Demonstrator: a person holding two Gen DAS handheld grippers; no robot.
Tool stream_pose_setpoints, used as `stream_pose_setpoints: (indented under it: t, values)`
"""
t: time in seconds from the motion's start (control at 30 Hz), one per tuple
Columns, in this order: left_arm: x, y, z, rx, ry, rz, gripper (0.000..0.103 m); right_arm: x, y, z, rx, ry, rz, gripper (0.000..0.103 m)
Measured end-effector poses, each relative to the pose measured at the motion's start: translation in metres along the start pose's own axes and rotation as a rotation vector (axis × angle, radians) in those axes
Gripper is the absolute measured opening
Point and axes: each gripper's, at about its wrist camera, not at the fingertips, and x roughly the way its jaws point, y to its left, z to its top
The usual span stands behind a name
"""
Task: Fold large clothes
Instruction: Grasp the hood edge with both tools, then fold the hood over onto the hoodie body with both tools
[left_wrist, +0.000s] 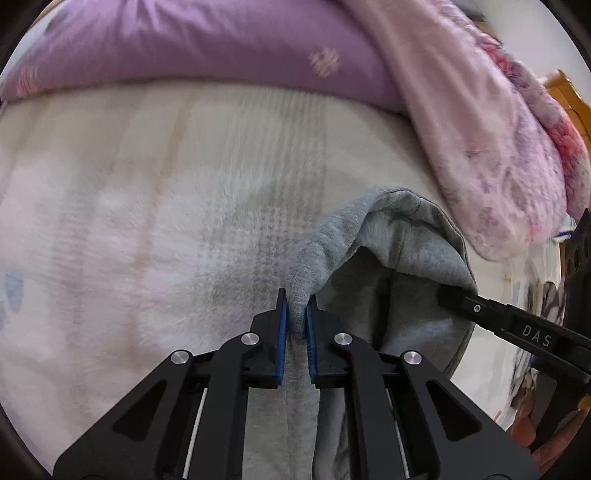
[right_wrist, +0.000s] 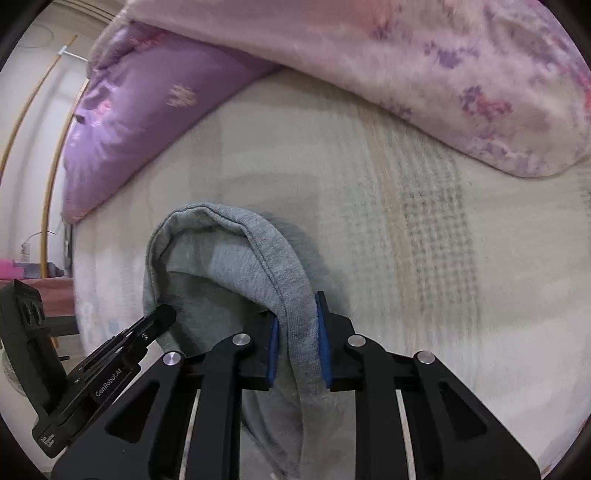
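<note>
**A:** Where is the clothing?

**B:** A grey sweatshirt-like garment (left_wrist: 399, 258) lies bunched on a bed, on a cream blanket (left_wrist: 147, 206) with faint grey checks. The garment is the landmark here. It rises in a rounded hump, its stitched hem curling over the top, and its paler inner side shows inside the fold.

**A:** What are the tongs doing?

**B:** The left tongs (left_wrist: 296, 321) are closed to a narrow gap, and a ridge of the garment's grey edge is pinched between their blue pads (left_wrist: 282, 332). The right tongs (right_wrist: 297, 332) are also narrow, clamped on a thick rolled band of the garment's hem, which runs down between their blue pads (right_wrist: 273, 350).

**A:** How do the two stand to each other?

**B:** They grip the garment at two places along the same hump. In the left wrist view the right tongs reach in from the right side of the garment, their black tip against the grey cloth. In the right wrist view the left tongs come in from the garment's left side, tip touching the fabric.

**A:** What else is near?

**B:** Beyond the garment, a purple pillow (left_wrist: 192, 44) lies across the far edge of the blanket. A pink flowered quilt (left_wrist: 491, 155) is heaped beyond the garment and to its right, overlapping the pillow.
</note>
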Motion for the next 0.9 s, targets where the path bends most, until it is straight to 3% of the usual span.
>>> stream_pose_setpoints:
  t: [0.2,0.37,0.5,0.7,0.8,0.9]
  values:
    - [-0.076,-0.022,-0.026,0.065,-0.091,0.053,0.009,-0.065,0.024,-0.03,-0.07,-0.084,-0.007,0.016]
    - [-0.148,-0.033,-0.075,0.106,-0.185,0.079,0.009,-0.128,0.046,-0.086,-0.162,-0.139,0.027,0.016]
    - [-0.206,-0.04,-0.137,0.113,-0.254,0.101,0.009,-0.172,0.064,-0.15,-0.27,-0.169,0.049,0.016]
    - [-0.251,-0.03,-0.25,0.043,-0.287,0.081,0.01,-0.196,0.067,-0.257,-0.388,-0.195,0.065,0.016]
    - [-0.255,-0.02,-0.31,-0.004,-0.259,0.082,0.01,-0.188,0.056,-0.309,-0.424,-0.171,0.066,0.017]
    - [-0.237,-0.007,-0.366,-0.057,-0.177,0.071,0.01,-0.158,0.038,-0.355,-0.435,-0.058,0.061,0.017]
